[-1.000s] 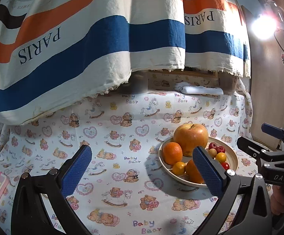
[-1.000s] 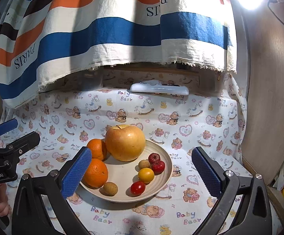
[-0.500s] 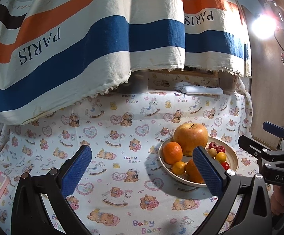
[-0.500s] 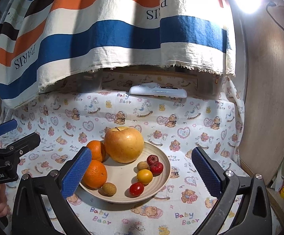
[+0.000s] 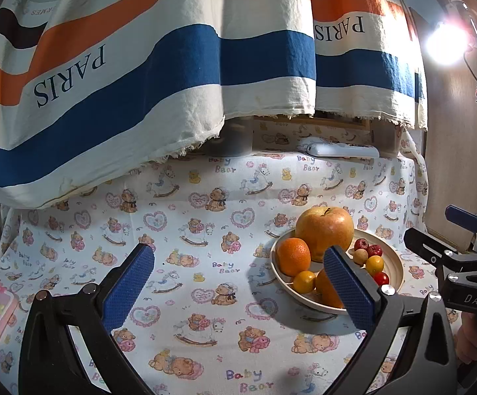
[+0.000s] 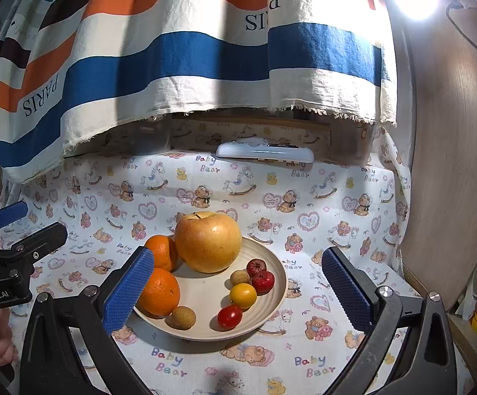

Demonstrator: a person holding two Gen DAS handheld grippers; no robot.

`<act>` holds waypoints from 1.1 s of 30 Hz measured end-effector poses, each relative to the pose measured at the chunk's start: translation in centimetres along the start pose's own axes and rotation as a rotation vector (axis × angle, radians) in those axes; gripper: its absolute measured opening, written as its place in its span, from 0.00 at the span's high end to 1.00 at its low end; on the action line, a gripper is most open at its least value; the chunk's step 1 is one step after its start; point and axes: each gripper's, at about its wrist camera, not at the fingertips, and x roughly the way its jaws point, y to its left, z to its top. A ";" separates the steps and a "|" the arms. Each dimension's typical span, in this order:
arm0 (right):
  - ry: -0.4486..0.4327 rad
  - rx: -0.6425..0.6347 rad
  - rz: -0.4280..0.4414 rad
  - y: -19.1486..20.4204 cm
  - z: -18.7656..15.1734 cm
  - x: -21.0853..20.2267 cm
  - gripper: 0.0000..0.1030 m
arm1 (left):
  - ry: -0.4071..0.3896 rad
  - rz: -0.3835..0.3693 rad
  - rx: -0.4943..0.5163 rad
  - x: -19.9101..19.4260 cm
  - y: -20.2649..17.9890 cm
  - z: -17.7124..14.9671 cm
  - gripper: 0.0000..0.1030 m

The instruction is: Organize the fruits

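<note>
- Your left gripper [image 5: 238, 283] hangs with its jaws wide apart and nothing between them, over bare tablecloth [image 5: 179, 217] left of the plate [image 5: 394, 268]; it has barely shifted in the last second.
- All the fruit lies on the plate: a big apple [image 6: 208, 242] at the back, two oranges [image 6: 158, 291] on its left edge, small red and yellow fruits [image 6: 243, 294] to the right of the middle.
- Your right gripper [image 6: 238, 286], jaws also spread and holding nothing, has drifted slightly, so the plate sits a touch lower in its view; no fruit has moved.
- That fits either fruit gathered on the plate or fruit waiting to be sorted off it.
- From the left view a finger covers the front orange [image 5: 329, 291]; what the small brown fruits [image 6: 183, 317] are is hard to tell.
</note>
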 end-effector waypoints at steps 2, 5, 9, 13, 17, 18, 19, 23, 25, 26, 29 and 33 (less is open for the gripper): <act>0.002 0.003 0.000 0.0 0.0 0.1 0.00 | 0.002 0.004 -0.002 0.1 0.0 0.0 0.01; 0.000 0.002 0.002 0.1 -0.1 0.0 0.00 | 0.000 0.008 -0.004 0.0 0.1 0.1 0.01; 0.003 0.005 0.001 0.1 -0.1 0.0 0.00 | 0.001 0.013 -0.005 0.1 0.1 0.1 0.01; 0.008 0.012 -0.002 0.0 0.0 0.1 0.00 | 0.000 0.020 -0.008 0.1 0.2 0.1 0.01; 0.003 0.005 -0.005 0.1 0.0 0.0 0.00 | 0.002 0.020 -0.010 0.1 0.2 0.1 0.01; 0.003 0.003 -0.005 0.1 0.0 0.0 0.00 | 0.001 0.019 -0.009 0.1 0.2 0.1 0.01; 0.003 0.002 -0.004 0.0 0.0 0.0 0.00 | 0.001 0.019 -0.009 0.1 0.2 0.1 0.01; 0.007 0.005 -0.003 0.0 0.0 0.1 0.00 | 0.000 0.018 -0.007 0.1 0.2 0.1 0.01; 0.011 0.006 -0.002 0.0 0.0 0.1 0.00 | 0.000 0.023 -0.008 0.1 0.1 0.1 0.01; 0.011 0.005 0.000 0.0 0.0 0.1 0.00 | 0.000 0.027 -0.009 0.0 0.1 0.1 0.01; 0.008 0.001 0.001 0.2 0.0 0.1 0.00 | 0.000 0.028 -0.010 0.0 0.2 0.1 0.01; 0.008 0.000 0.000 0.3 0.0 0.1 0.00 | -0.001 0.028 -0.010 0.0 0.2 0.1 0.01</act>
